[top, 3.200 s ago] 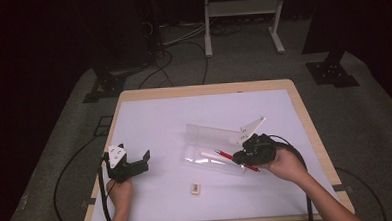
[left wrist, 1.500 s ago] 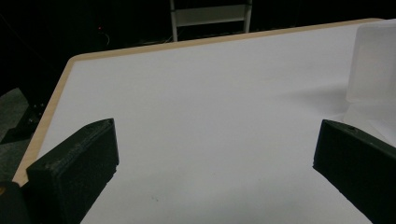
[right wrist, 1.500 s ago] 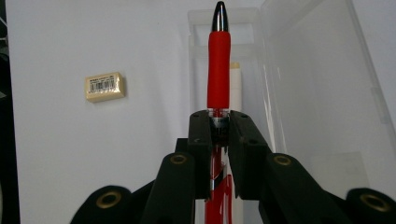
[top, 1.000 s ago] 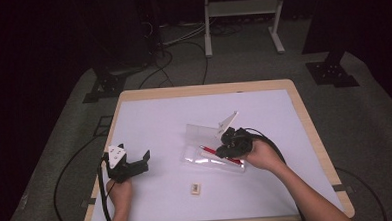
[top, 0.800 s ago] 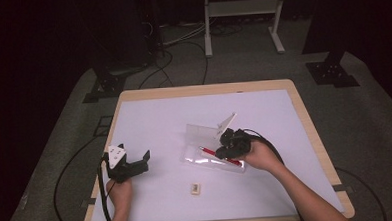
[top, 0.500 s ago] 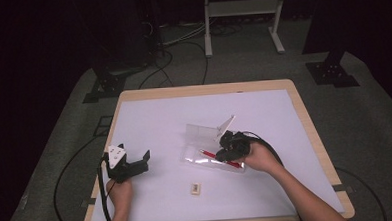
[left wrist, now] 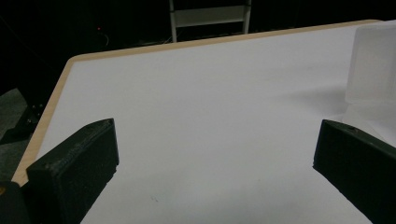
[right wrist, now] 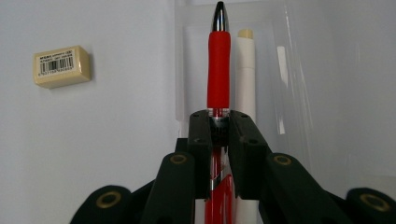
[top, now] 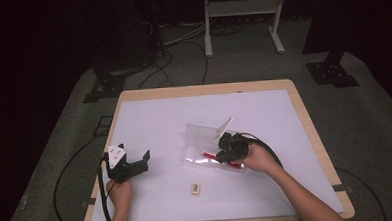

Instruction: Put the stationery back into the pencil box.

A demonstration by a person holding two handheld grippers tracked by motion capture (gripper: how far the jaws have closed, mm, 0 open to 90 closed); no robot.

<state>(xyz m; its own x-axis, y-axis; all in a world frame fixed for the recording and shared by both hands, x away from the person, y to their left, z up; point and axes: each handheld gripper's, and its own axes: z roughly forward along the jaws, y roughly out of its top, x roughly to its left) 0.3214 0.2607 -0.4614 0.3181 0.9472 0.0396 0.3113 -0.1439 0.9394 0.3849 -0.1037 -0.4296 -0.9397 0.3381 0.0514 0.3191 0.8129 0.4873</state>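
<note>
At about eight o'clock on the white table [top: 174, 116], the left gripper [top: 131, 166] rests with its jaws spread wide and nothing between them. A small eraser [top: 195, 188] lies near six o'clock, apart from everything else. Just right of centre sits a clear plastic case [top: 205, 140], its lid standing open. There the right gripper [top: 225, 150] is clamped narrowly on a red pen [right wrist: 218, 70], which lies in the case beside a cream pen [right wrist: 246, 79]. Beyond twelve o'clock, a dark room with grey carpet [top: 375, 127], cables and a white stand [top: 242, 8].
</note>
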